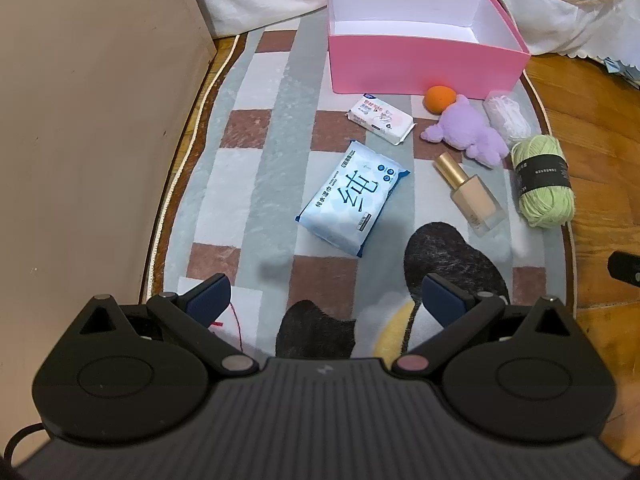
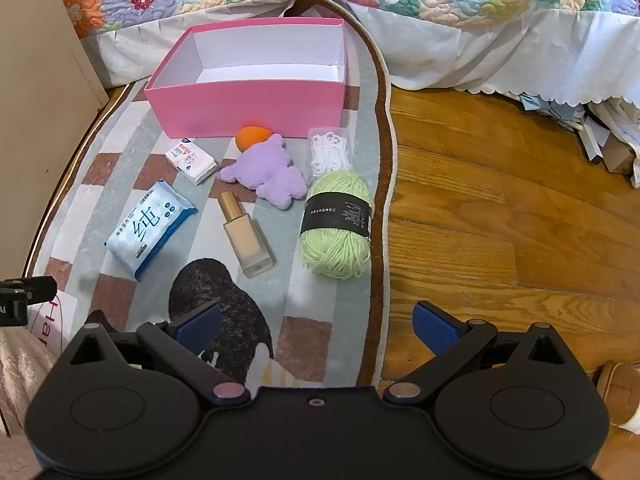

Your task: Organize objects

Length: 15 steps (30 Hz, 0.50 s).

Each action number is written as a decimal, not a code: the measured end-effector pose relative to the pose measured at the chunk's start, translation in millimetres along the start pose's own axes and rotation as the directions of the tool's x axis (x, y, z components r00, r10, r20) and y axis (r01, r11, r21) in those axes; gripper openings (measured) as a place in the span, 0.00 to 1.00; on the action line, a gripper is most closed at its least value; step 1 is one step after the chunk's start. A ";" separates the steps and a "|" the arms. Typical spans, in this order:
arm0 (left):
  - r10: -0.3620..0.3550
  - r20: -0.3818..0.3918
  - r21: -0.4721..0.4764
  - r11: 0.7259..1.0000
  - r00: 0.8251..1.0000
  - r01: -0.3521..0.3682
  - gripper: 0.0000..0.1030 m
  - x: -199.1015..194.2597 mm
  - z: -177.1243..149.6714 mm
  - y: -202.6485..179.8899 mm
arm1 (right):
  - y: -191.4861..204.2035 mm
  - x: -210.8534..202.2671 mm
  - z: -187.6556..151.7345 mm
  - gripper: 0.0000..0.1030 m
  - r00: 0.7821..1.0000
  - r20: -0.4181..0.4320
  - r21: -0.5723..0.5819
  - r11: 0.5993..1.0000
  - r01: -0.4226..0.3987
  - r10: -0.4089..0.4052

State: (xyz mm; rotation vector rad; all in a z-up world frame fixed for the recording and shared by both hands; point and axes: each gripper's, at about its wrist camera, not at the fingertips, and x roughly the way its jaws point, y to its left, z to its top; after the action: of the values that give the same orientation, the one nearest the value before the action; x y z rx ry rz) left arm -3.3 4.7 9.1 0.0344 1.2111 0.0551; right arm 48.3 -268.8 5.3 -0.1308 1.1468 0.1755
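- Both views evenly lit, soft indoor light, nothing blown out.
- Soft blurry shadows on the rug ahead of my left gripper, one beside the wipes pack.
- Same faint shadow patch in front of my right gripper.
- Mild sheen on the wood floor, no hard glare.
- Strong fisheye bend: rug border and pink box edges curve.
- Centre sharp, print readable; corners softer, stretched.

Right claw spread wide, empty, above rug; green yarn ahead, pink box beyond.
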 end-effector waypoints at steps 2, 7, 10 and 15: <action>0.005 -0.001 0.000 1.000 1.000 -0.005 1.00 -0.8 0.1 0.1 | -0.2 0.3 0.3 1.00 1.000 -0.001 0.003 1.000 0.001 0.000; 0.012 0.007 -0.001 1.000 1.000 -0.012 1.00 -5.3 -1.9 -1.2 | -2.6 -1.8 -1.8 1.00 1.000 0.008 0.001 1.000 0.000 0.000; 0.013 0.013 0.001 1.000 1.000 -0.013 1.00 -7.9 -2.8 -1.2 | -4.8 -4.5 -1.8 1.00 1.000 0.014 0.005 1.000 -0.001 0.001; 0.016 0.019 0.001 1.000 1.000 -0.016 1.00 -12.3 -4.3 -2.5 | -7.7 -6.8 -2.5 1.00 1.000 0.022 0.005 1.000 0.000 0.000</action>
State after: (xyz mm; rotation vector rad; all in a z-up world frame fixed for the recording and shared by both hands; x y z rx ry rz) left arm -11.5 1.4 19.0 0.0454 1.1914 0.0681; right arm 44.9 -277.4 10.6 -0.1244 1.1256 0.1738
